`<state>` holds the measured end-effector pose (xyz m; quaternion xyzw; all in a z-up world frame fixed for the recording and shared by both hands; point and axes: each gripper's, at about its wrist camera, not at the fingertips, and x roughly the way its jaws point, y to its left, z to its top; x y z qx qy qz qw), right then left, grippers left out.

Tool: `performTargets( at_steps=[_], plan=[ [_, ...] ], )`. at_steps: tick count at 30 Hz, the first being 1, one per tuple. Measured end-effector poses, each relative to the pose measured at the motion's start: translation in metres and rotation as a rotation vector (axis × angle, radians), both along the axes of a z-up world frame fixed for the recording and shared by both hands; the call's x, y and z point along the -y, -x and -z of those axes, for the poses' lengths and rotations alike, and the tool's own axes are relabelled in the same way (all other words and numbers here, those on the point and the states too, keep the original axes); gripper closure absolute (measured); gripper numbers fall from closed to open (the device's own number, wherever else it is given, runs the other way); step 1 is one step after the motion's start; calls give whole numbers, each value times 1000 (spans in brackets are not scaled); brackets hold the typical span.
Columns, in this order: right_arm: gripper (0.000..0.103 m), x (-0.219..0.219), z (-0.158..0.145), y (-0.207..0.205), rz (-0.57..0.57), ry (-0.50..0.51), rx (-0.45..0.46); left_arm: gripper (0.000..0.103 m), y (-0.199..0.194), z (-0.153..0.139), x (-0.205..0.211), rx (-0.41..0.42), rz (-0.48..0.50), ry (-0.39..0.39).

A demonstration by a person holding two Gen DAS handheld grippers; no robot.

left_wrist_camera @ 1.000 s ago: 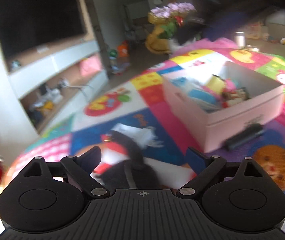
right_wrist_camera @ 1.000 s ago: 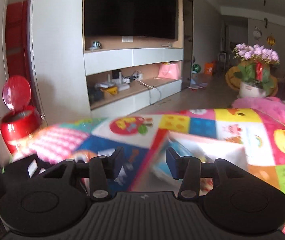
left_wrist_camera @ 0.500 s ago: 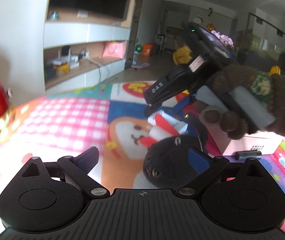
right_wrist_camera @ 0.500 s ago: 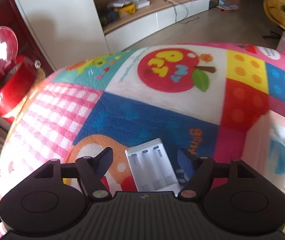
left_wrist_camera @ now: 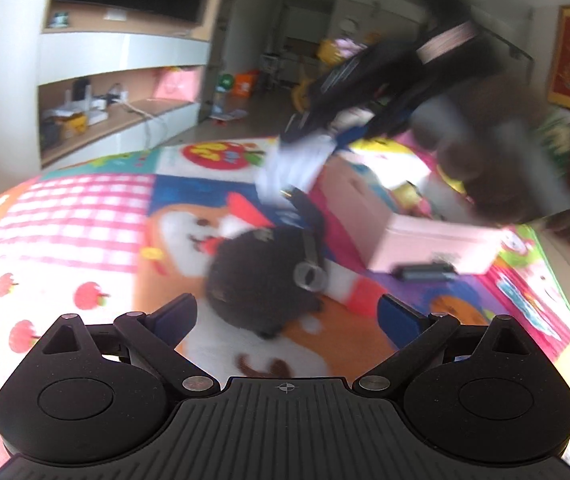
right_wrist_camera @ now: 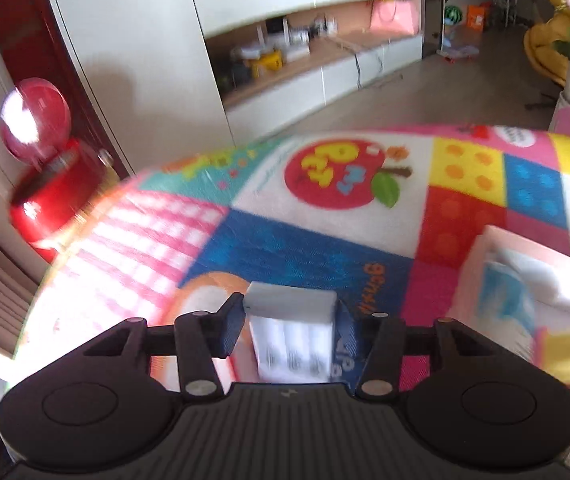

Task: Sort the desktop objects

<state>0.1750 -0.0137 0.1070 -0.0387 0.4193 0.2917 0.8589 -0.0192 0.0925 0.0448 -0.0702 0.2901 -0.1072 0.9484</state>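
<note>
A white battery charger (right_wrist_camera: 293,336) sits between the fingers of my right gripper (right_wrist_camera: 289,312). Its jaws are closing and both pads press on the charger's sides. In the left wrist view that gripper (left_wrist_camera: 317,136) is blurred and holds the charger (left_wrist_camera: 293,164) above the mat, beside the pink box (left_wrist_camera: 425,240). My left gripper (left_wrist_camera: 287,312) stands wide open just short of a black fuzzy plush (left_wrist_camera: 257,280) with a metal ring (left_wrist_camera: 309,276), and touches nothing.
The pink box (right_wrist_camera: 497,240) holds several items. A black cylinder (left_wrist_camera: 425,271) lies along its front wall. A hand in a brown knitted glove (left_wrist_camera: 505,168) holds the right gripper. A red bin (right_wrist_camera: 53,188) stands past the colourful mat's (right_wrist_camera: 305,248) left edge.
The right jaws were open around the charger lying on the mat; now they grip it and it is raised. The black plush now sits centred ahead of the left fingers.
</note>
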Motion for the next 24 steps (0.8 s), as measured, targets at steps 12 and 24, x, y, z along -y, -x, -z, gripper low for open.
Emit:
performTargets(
  at_steps=[12, 24],
  plan=[
    [54, 151, -46, 135, 39, -45, 107, 3, 8, 16, 81, -79, 209, -72],
    [24, 193, -7, 154, 242, -120, 200, 3, 11, 23, 121, -116, 279, -190]
  ],
)
